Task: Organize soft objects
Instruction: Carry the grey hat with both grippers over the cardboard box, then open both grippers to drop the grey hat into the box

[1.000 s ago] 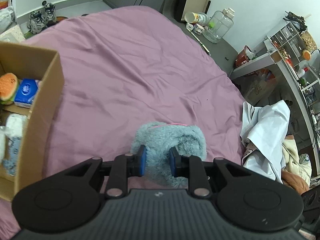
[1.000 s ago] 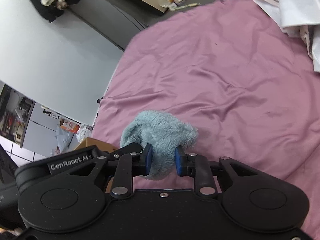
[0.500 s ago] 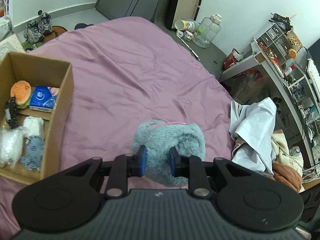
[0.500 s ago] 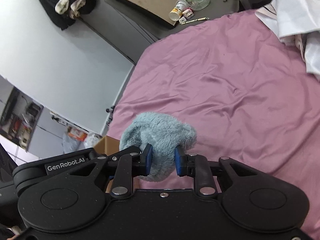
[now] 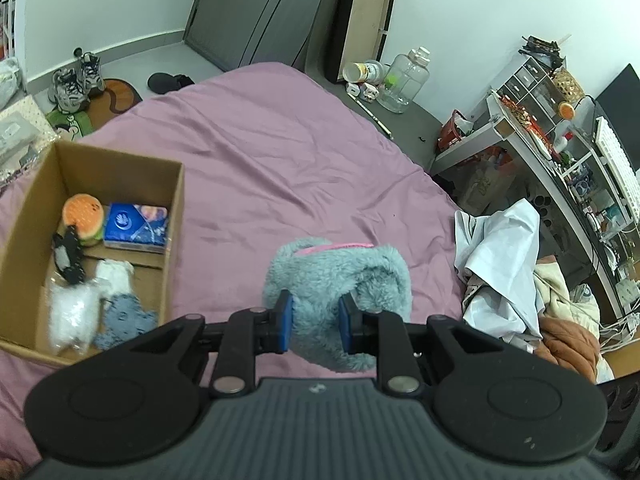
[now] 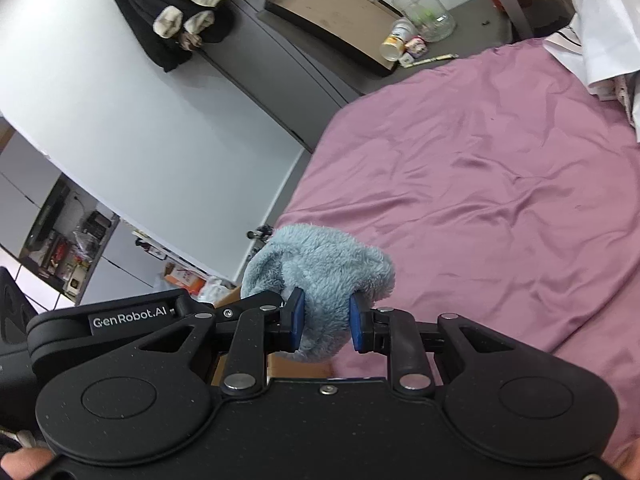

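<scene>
A fluffy blue-grey plush thing (image 5: 340,272) with a pink trim hangs above the purple bedsheet (image 5: 280,152). My left gripper (image 5: 315,326) is shut on its near end, blue pads pressed into the fur. In the right wrist view the same fluffy thing (image 6: 320,264) is pinched by my right gripper (image 6: 325,326), also shut. The left gripper's black body (image 6: 132,316) comes in from the left there. An open cardboard box (image 5: 176,216) lies on the bed to the left. It holds an orange burger plush (image 5: 82,216), a blue tissue pack (image 5: 136,226) and white and grey fluffy pieces.
A white cloth pile (image 5: 504,256) and orange fabric (image 5: 568,336) lie at the bed's right edge. Beyond it stand a cluttered desk (image 5: 540,148) and a clear jug (image 5: 404,80). Shoes (image 5: 74,80) are on the floor. A dark coat (image 6: 180,12) hangs on the wall.
Both grippers have risen with the fluffy thing held between them. The left wrist view has pulled back, so the whole box and more of the room now show.
</scene>
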### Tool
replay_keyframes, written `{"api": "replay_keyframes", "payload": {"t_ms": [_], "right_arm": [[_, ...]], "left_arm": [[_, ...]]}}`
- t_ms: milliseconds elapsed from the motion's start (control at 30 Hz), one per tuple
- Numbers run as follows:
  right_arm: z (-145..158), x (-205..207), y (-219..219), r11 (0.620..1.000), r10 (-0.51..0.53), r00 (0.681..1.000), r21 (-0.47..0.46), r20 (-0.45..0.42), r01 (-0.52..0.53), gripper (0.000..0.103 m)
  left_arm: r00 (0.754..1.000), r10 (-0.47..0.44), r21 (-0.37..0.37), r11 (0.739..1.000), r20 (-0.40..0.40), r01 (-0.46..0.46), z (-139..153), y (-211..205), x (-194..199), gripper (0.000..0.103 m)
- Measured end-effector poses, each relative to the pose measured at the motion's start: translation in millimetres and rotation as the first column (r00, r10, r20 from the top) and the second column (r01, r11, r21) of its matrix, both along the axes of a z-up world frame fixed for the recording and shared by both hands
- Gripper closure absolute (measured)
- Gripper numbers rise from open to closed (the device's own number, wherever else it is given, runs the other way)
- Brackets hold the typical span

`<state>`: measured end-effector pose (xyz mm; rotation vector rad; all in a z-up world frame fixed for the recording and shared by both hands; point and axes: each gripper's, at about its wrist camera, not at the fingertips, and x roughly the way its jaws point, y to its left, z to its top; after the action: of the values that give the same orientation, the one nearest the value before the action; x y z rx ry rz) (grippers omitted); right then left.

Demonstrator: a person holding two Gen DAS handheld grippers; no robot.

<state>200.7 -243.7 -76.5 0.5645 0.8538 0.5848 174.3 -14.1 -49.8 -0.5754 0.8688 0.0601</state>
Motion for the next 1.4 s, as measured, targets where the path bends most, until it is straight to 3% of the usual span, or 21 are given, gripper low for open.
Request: {"api": "replay_keyframes", "payload": {"t_ms": [367,667,1033,1233,1400], "right_arm": [[13,-21,24,0.998,0.029,0.993,0.055,0.113,-0.036,0.08],[13,-33,53,0.996,0.058,0.983,0.053,0.176,-0.068,0.079],[13,-40,78,0.992,0.117,0.974,0.016,0.194,-0.122,0.074],[15,-39,83,0.995,0.097,0.979,-0.012,0.177,-0.096,0.064],[8,-33,86,0.996,0.076,0.987,-0.052,0.14,-0.069,0.063]], "left_arm": [[0.998,-0.019,0.018,1.0,0.057,0.018,21,34,-20,0.081],[0.997,0.006,0.008,1.0,0.077,-0.006,18,66,-35,0.081],[0.995,0.083,-0.019,0.996,0.053,-0.083,-4,110,-44,0.081],[0.991,0.134,-0.02,0.991,0.015,-0.133,-18,136,-42,0.081],[0.984,0.179,-0.013,0.984,-0.011,-0.179,-29,151,-38,0.081]]}}
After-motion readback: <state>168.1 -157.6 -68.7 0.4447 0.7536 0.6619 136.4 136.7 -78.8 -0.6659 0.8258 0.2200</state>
